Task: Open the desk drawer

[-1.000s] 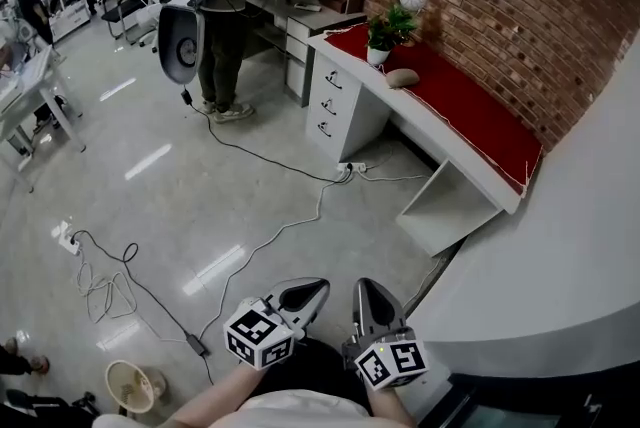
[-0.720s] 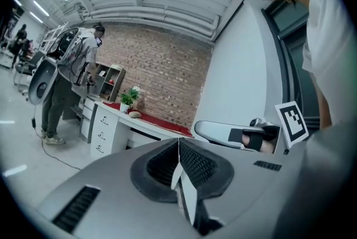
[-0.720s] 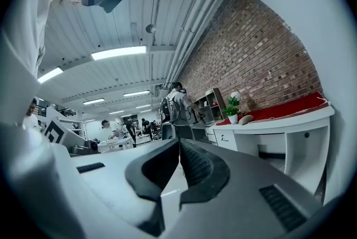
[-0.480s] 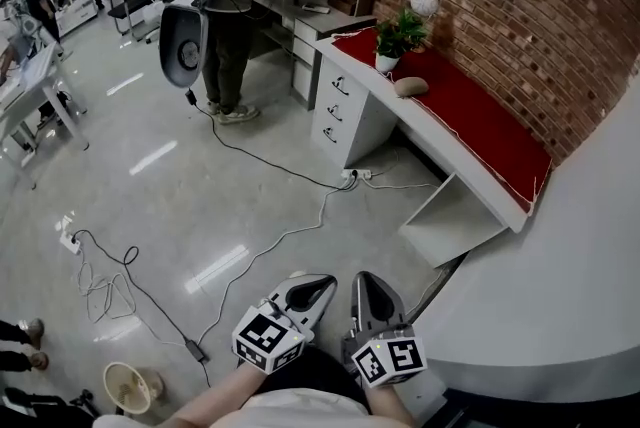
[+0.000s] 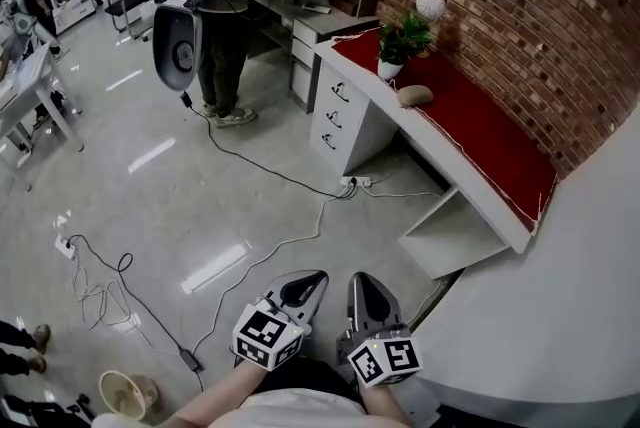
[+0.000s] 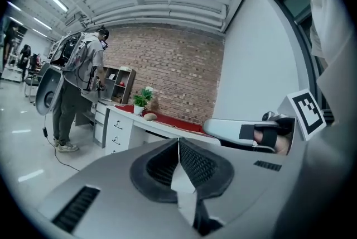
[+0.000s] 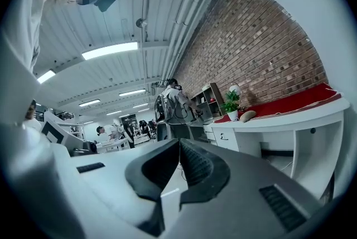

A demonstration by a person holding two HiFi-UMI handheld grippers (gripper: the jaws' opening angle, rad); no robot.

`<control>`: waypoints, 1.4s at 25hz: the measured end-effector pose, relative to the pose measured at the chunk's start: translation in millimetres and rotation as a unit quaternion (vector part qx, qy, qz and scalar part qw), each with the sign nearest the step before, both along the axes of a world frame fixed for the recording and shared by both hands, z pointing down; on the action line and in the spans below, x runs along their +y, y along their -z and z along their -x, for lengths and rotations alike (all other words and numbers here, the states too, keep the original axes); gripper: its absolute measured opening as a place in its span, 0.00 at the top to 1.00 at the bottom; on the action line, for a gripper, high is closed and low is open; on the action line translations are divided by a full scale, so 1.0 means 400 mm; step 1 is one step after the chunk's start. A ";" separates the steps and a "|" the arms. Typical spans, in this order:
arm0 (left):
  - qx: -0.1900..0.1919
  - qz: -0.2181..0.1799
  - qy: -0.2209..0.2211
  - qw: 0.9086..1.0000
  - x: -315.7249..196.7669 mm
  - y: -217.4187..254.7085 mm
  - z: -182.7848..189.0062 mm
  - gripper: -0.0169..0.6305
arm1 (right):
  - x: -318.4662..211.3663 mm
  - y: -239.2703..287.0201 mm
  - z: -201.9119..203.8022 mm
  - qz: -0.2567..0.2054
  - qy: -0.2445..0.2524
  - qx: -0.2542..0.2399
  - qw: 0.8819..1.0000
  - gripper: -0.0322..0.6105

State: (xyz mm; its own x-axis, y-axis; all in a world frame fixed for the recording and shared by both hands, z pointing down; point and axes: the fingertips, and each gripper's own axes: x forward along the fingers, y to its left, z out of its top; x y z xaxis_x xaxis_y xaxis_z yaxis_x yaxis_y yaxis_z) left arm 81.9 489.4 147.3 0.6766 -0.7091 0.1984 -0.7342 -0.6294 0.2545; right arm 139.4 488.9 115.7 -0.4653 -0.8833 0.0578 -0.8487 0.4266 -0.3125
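Glossy smooth floor [image 5: 150, 206]; rough brick wall [image 5: 520, 6]; red cloth [image 5: 480, 131] covering the desk [image 5: 352, 121].

head view looks steeply down; both gripper views face forward, all sharing the far desk [image 5: 338, 121].

Long white surface by the brick wall, dressed in red.
Across the surface [image 5: 462, 166] lies a red cloth [image 5: 485, 131]; a potted plant [image 5: 400, 41] stands at the far end, a beige lump [image 5: 414, 95] just beside it. On the floor [image 5: 150, 206], cables [image 5: 285, 234] and a power strip [image 5: 352, 181].
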 end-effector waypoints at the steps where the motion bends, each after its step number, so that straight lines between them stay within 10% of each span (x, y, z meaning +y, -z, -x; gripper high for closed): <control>1: 0.000 0.004 0.001 1.000 -0.020 -0.003 -0.001 0.96 | -0.018 0.000 0.000 0.002 0.002 0.000 1.000 0.92; 35: 0.038 0.025 -0.049 0.998 -0.627 0.038 -0.002 0.96 | -0.602 0.036 0.048 0.014 0.000 -0.006 1.000 0.92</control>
